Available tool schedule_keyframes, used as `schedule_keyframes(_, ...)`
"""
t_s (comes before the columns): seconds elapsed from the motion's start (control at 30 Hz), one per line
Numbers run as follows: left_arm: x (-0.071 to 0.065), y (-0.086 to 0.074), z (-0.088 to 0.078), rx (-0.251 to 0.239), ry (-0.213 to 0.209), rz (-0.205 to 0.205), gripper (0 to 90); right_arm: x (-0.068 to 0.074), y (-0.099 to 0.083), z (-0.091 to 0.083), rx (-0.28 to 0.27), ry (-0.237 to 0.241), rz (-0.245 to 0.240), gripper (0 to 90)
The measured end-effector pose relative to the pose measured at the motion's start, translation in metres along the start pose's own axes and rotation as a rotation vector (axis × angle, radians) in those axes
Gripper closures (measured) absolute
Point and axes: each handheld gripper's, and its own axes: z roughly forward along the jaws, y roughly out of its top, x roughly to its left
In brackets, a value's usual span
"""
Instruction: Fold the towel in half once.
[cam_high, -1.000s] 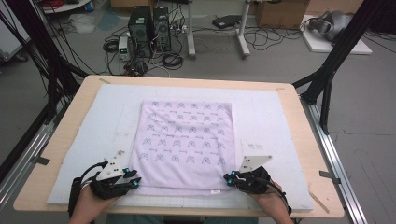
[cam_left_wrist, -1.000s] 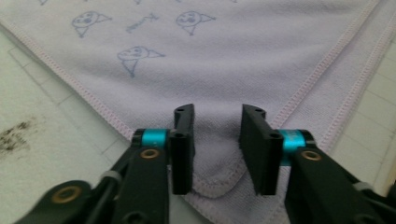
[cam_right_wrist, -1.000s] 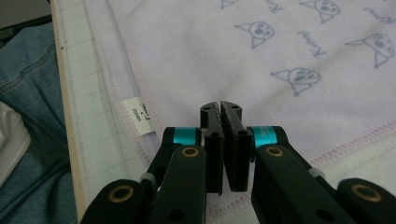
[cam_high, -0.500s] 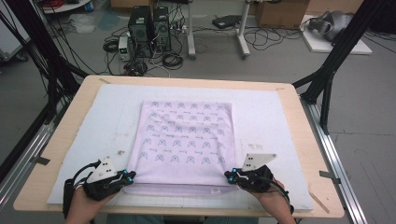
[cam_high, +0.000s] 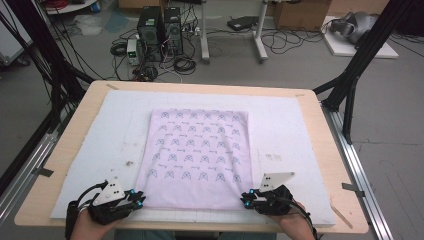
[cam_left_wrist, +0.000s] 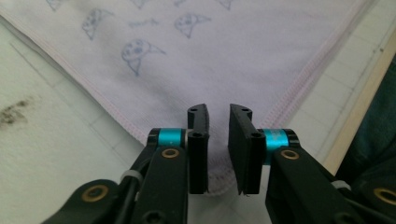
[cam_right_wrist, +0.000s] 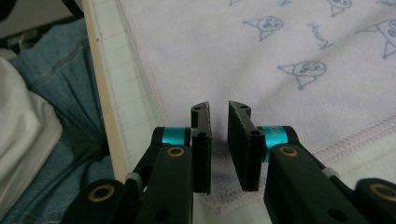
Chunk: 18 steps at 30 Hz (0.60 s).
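Jaws of the left gripper (cam_left_wrist: 218, 140) and right gripper (cam_right_wrist: 219, 140) had just been eased slightly apart, each straddling a near corner of the printed lilac cloth (cam_high: 200, 155), unpinched.

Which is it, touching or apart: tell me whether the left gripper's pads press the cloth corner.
Apart. In the left gripper view the left gripper has just been opening; a gap shows between its pads, and the cloth corner lies flat between them, unpinched.
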Motion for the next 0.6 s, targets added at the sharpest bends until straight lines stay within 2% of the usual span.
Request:
schedule_keyframes(0.2,0.012,0.015,-0.003,-0.043,0.007,-0.033,67.2,-0.009,0.012,-0.011,-0.060,0.016,0.032,65.0)
schedule_keyframes(0.37,0.019,0.025,-0.003,-0.069,0.008,-0.058,61.9,-0.017,0.024,-0.021,-0.095,-0.017,0.039,57.2)
schedule_keyframes(0.47,0.023,0.033,-0.002,-0.058,0.008,-0.055,58.2,-0.024,0.031,-0.024,-0.122,-0.033,0.050,52.7)
schedule_keyframes(0.6,0.027,0.042,0.000,-0.081,0.012,-0.062,55.0,-0.029,0.040,-0.023,-0.124,-0.042,0.055,46.8)
